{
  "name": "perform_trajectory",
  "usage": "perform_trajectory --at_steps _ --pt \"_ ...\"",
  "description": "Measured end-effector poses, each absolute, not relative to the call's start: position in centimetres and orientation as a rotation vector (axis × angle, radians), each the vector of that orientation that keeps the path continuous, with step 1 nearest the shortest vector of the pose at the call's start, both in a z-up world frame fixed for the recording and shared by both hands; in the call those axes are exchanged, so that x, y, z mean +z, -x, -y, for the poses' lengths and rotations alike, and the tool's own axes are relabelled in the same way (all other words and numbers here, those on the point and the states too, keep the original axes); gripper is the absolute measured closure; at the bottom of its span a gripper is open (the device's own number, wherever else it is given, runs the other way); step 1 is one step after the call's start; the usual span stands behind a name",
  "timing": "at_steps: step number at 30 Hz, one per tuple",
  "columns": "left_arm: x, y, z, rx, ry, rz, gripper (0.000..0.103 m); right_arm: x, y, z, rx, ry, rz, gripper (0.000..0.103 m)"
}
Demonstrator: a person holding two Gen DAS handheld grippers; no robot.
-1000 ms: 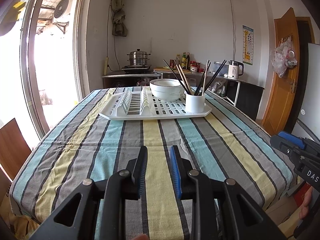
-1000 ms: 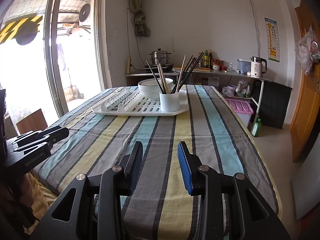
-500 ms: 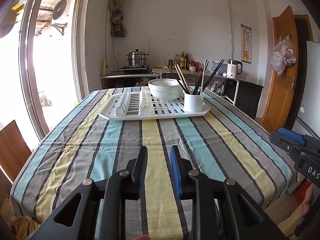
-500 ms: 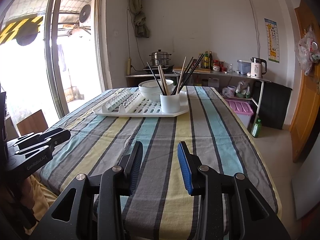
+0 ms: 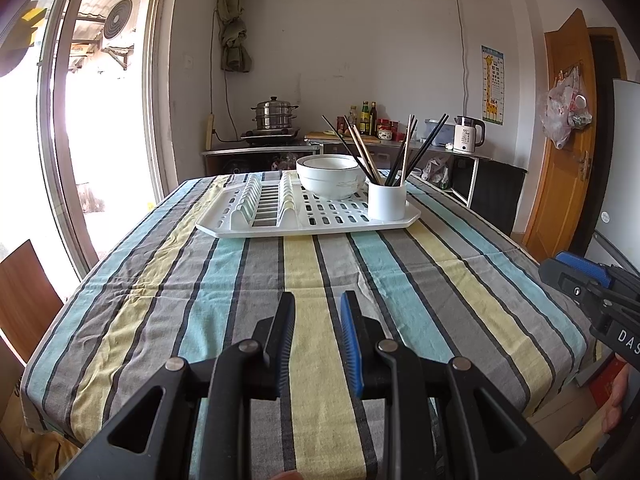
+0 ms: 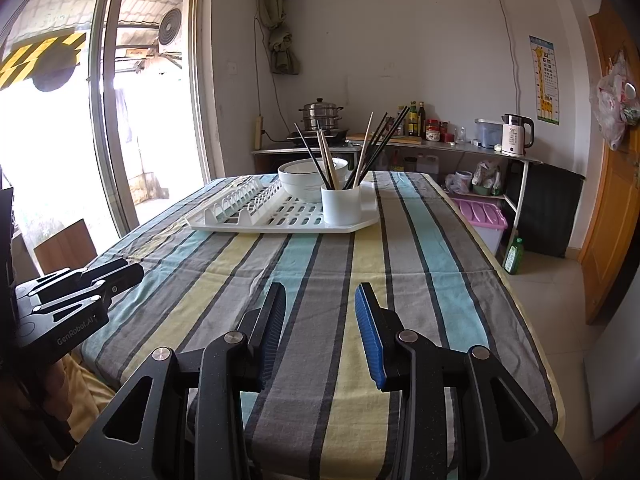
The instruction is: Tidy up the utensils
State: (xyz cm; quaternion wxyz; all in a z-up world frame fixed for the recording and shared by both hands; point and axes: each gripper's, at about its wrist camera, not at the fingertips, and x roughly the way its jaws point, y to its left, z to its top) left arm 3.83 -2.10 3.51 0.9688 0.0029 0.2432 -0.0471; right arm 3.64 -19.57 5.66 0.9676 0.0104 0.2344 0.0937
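- Here, a striped cloth covers the counter (image 5: 320,264), seen from two handheld grippers held low at its near edge.
- The left gripper (image 5: 317,334) has its fingers parted by a narrow gap, holding nothing.
- The right gripper (image 6: 320,324) has its fingers spread wider, also empty.
- Toward the far end of the counter sits a white drying rack (image 5: 308,220).
- On the rack's near right corner stands a white holder cup (image 5: 386,200), with the chopsticks (image 5: 404,148) upright inside, fanned outward: some dark, some pale.
- Just behind the cup, white bowls (image 5: 330,176) rest on the rack.
- No loose utensils show on the cloth; everything visible is already gathered in the cup.
- This fits either a finished tidy-up or a set awaiting re-sorting; the pictures alone cannot settle which.
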Motion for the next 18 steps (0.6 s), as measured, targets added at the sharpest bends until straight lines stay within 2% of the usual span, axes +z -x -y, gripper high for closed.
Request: perform_trajectory --at_steps 18 --pt "3.58 -3.72 2.10 -0.094 -0.013 -0.487 0.078 5.64 -3.63 19.51 0.189 -0.021 -0.474 0.066"
